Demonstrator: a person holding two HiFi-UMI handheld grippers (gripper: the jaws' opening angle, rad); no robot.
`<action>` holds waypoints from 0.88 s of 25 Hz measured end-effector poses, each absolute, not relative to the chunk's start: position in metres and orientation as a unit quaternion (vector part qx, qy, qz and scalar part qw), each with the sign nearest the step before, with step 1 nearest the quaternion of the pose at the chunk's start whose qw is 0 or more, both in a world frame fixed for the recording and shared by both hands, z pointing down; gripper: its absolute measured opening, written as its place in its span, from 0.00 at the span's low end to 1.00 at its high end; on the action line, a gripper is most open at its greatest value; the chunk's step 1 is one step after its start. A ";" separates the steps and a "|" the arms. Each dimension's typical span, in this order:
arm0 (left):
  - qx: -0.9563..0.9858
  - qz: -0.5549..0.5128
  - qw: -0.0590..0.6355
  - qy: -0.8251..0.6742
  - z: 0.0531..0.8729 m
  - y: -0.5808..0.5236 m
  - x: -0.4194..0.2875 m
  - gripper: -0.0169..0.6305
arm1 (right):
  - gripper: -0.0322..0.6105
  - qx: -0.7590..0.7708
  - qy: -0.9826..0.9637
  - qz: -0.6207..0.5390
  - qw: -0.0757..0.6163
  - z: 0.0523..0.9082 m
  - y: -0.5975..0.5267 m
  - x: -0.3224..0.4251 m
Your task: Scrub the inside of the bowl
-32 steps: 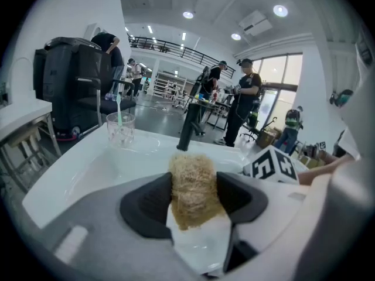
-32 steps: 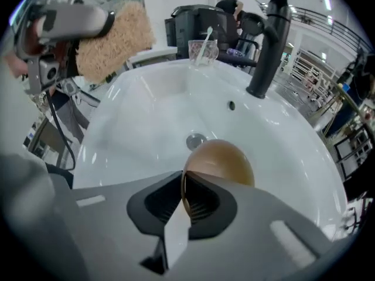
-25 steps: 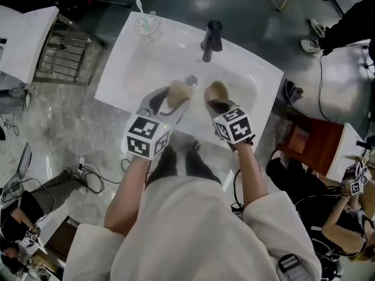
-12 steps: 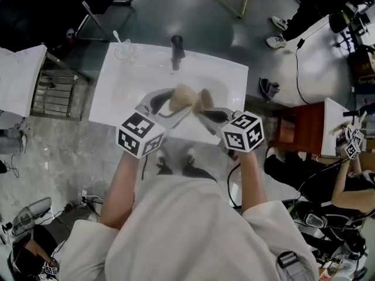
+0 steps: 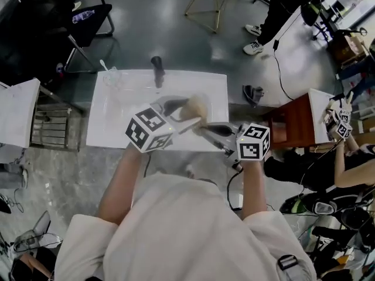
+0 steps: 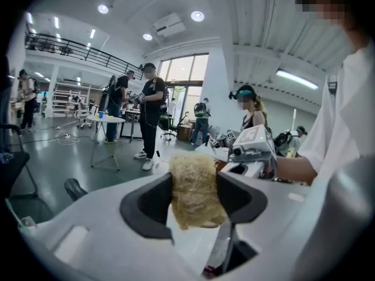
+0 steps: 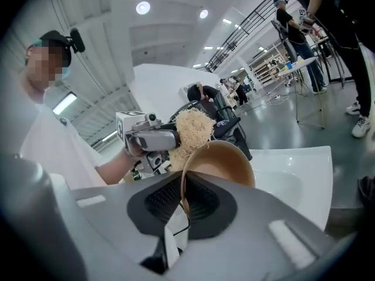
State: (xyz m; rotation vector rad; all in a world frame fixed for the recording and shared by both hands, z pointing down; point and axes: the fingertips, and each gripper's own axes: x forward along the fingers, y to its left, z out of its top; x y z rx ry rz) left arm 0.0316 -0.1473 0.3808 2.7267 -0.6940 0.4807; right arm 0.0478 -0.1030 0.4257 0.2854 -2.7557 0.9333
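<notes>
You have the bowl [image 7: 225, 165] lifted clear above the near edge of the washbasin [image 5: 117, 113]. It is pinched by its rim in the right tongs [image 7: 183, 201], whose jaws are closed on the thin wall, one inside and one outside. The left tongs [image 6: 195, 195] are clamped on a pale, fibrous scrubber [image 6: 196, 180] that bulges out past both jaws. It sits at the bowl's upper rim, on the side away from the washbasin's faucet [image 5: 156, 69]. From the right gripper view the bowl's mouth seems turned toward the scrubber, though the angle is poor and from the head view I cannot separate bowl from scrubber. To scrub well, keep the right grip firm and low on the rim, because a thin wall held at one point will want to pivot when you press on it. Tip the mouth squarely at the scrubber, then push the free end of the pad into the hollow, not across the lip. Work in circles from the bottom outward and press lightly, so that the left tongs never strike the wall. Stay over the washbasin, so that a slip drops the bowl in there and not onto the floor.
</notes>
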 end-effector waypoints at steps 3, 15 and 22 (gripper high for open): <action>0.950 0.177 0.132 -0.219 0.375 -0.151 0.042 0.39 | 0.08 0.112 -0.937 0.319 0.092 0.419 -0.098 0.059; 0.951 0.208 0.140 -0.180 0.411 -0.167 0.047 0.39 | 0.08 0.101 -0.926 0.359 -0.053 0.377 -0.088 0.094; 0.950 0.183 0.172 -0.184 0.421 -0.156 0.031 0.39 | 0.08 0.061 -0.910 0.388 -0.136 0.355 -0.101 0.095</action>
